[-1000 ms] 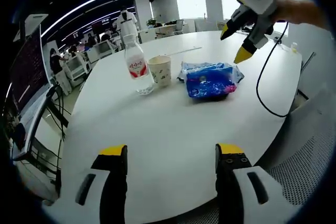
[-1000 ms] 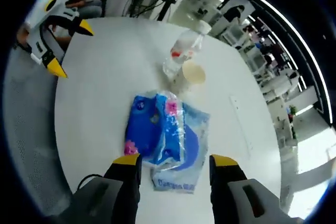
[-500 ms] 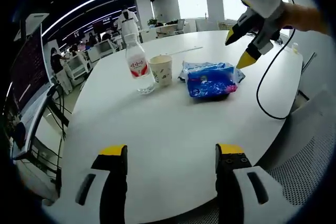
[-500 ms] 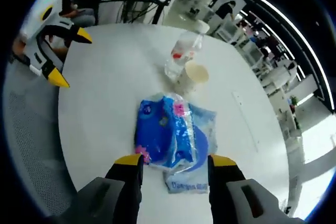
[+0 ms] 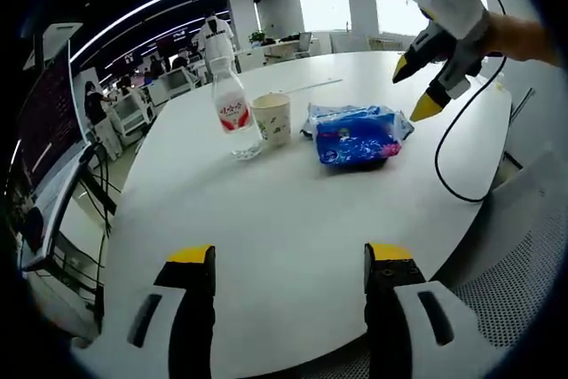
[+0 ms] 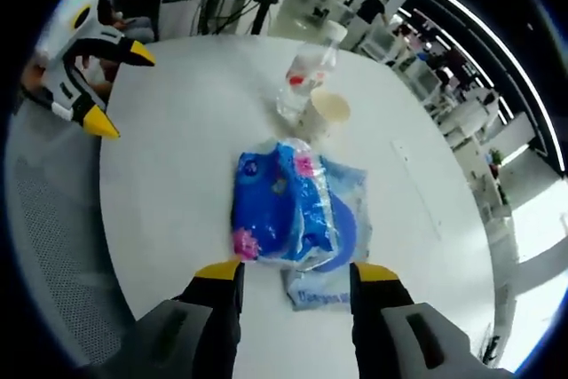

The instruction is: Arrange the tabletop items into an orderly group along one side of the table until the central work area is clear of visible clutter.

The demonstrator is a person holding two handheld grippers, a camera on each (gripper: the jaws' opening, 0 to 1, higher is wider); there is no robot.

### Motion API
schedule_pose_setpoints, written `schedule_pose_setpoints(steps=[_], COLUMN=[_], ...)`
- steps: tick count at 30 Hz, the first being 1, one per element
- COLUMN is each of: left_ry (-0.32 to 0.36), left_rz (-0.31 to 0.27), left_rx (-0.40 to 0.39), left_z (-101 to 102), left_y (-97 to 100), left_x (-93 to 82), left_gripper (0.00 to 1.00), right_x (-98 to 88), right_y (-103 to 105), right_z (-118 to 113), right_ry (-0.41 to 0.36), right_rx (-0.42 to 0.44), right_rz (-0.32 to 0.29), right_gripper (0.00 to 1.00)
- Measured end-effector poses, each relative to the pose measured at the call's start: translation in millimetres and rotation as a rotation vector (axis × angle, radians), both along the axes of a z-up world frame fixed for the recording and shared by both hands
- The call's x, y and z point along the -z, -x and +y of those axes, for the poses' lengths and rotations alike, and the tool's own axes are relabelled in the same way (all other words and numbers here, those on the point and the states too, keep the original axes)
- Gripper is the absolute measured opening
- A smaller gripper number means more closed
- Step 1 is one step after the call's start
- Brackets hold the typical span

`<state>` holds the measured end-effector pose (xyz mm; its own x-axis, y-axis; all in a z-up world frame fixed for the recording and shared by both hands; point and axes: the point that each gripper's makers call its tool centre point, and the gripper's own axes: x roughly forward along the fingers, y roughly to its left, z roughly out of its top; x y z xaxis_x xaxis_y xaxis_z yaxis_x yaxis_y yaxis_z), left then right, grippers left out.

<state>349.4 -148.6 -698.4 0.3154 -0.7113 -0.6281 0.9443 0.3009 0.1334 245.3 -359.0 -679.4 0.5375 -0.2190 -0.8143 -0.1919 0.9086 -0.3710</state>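
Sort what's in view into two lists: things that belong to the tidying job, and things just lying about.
Belongs to the job:
- water bottle
- paper cup
- blue plastic packets
- white table

Not part of it:
- black cable trailing off the table edge
- mesh chair
- office desks behind

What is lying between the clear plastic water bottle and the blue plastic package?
A paper cup stands between the bottle and the package, seen in the left gripper view.

print on the bottle (image 5: 230,104) label (red patch) is too small to read.
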Motion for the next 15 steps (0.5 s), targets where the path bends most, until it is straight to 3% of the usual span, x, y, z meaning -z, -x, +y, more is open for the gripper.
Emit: schedule_pose_setpoints(steps=[15], left_ry=[-0.001], left_rz=[0.003], left_rx=[0.001], left_z=[0.4], left_y=[0.8], left_x=[0.3], left_gripper=[0.68], right_x=[3.4], right_y=[0.3], right_z=[-9.8], right_ry=[-0.017], right_rx=[0.03], right_rz=[-0.014], right_gripper=[0.48])
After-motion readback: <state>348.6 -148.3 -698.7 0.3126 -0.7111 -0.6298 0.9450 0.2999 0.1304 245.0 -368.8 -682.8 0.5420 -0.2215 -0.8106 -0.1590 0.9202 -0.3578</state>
